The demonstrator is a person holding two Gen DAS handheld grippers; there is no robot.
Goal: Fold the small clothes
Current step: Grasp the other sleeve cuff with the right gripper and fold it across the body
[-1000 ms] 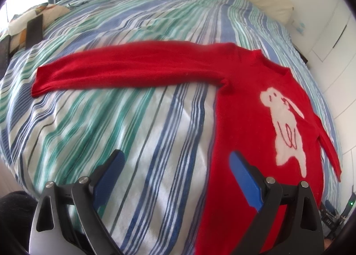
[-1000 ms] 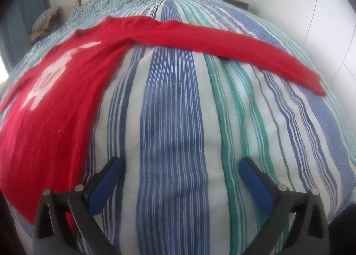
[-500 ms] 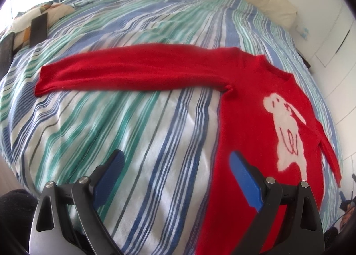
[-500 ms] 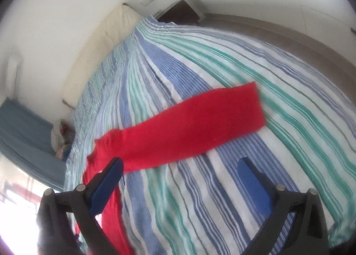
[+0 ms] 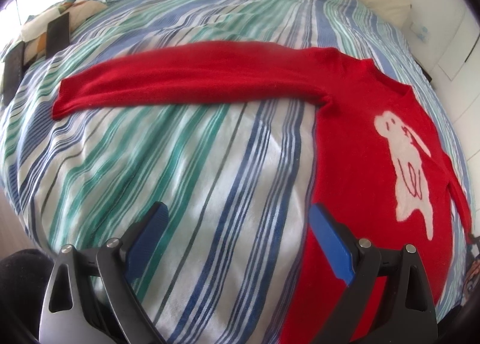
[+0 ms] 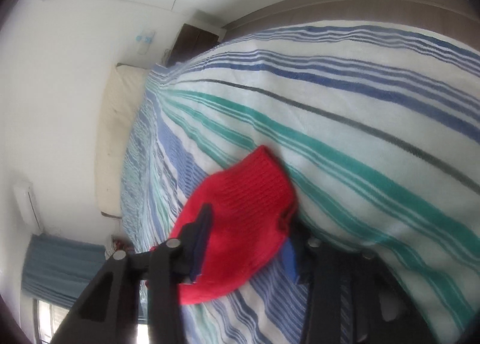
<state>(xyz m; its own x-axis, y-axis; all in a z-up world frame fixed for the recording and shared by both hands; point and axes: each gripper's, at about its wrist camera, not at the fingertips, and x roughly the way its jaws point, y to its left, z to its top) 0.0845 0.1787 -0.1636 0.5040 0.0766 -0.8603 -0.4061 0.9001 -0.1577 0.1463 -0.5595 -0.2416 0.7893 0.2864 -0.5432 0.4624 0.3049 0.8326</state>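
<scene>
One red sweater (image 5: 354,122) — white rabbit motif, sleeve cuff (image 6: 240,194) between the right hand-held gripper (image 6: 246,233) fingers — left hand-held gripper (image 5: 237,224) wide.

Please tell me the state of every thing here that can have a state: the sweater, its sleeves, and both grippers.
Red sweater: lying flat, face up, unfolded.
Left sleeve: stretched out straight on the striped bedcover.
Sleeve cuff: between the right gripper's fingers.
Left gripper: open, holding nothing.
Right gripper: jaws around the cuff; grip unclear.
</scene>
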